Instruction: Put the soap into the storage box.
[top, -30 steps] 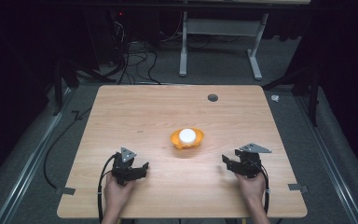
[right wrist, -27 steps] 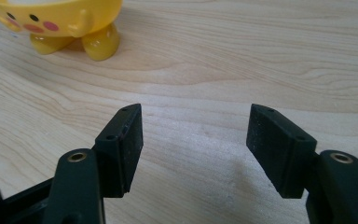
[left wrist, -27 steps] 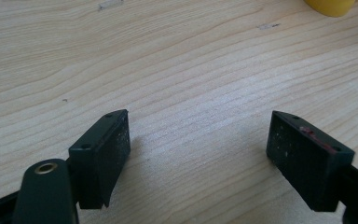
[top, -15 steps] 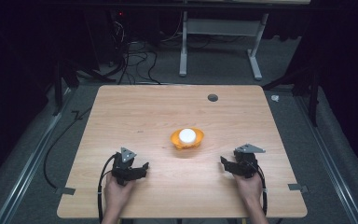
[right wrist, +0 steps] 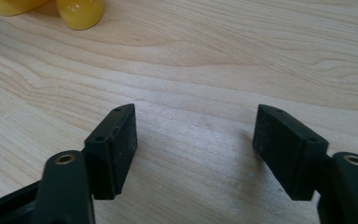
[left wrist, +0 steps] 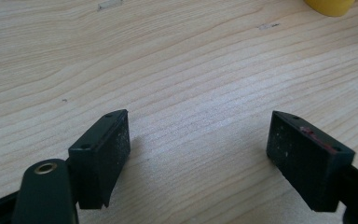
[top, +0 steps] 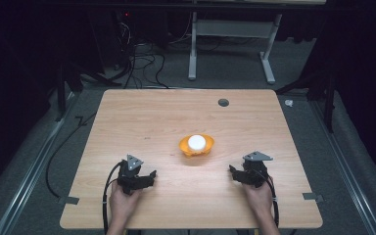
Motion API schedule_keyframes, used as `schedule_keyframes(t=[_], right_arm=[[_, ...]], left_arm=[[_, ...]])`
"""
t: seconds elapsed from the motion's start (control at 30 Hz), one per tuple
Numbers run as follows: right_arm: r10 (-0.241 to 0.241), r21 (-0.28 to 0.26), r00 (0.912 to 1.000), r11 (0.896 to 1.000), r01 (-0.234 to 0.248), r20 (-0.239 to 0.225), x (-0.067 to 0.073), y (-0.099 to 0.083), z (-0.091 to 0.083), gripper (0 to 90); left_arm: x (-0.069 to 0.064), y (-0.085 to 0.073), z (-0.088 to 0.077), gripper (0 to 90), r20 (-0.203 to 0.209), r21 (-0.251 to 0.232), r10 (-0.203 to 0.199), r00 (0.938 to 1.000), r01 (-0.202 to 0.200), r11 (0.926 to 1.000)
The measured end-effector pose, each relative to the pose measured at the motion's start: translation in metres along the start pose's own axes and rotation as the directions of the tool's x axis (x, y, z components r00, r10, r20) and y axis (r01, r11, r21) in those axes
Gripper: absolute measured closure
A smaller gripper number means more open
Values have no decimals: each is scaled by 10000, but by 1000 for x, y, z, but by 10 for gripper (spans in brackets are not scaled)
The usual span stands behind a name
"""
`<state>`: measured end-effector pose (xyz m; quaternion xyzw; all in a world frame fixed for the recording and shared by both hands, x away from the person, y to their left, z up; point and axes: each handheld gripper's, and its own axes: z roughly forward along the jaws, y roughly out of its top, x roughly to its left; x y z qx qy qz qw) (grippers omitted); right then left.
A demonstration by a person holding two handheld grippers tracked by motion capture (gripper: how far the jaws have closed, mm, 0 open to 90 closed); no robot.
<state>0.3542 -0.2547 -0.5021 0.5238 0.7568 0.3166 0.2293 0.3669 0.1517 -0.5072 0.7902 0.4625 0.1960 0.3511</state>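
High view: the orange bowl [top: 196,146] with its white ball [top: 196,142] sits untouched. Left gripper [top: 147,177] gapes empty; right gripper [top: 234,172] has just been opening, nothing between its jaws

Orange bowl [top: 196,146] holding white ball [top: 196,142]

Bowl [top: 197,146] sits on the table [top: 156,117] near its middle, slightly toward the near edge, with a ball [top: 196,142] lying in it. Left gripper [top: 144,180] rests near the near-left corner and right gripper [top: 236,175] near the near-right corner, both well apart from the bowl, which lies between them and farther from the near edge. A small round hole [top: 223,102] lies in the table close to the far edge, right of centre and behind the bowl.
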Motion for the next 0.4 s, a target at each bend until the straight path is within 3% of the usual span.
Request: schedule_keyframes(t=[0.4], right_arm=[[63, 4, 10000, 10000, -63, 33, 0, 0, 0, 286]], left_arm=[[0, 0, 0, 218, -4, 0, -1, 10000, 1, 10000]])
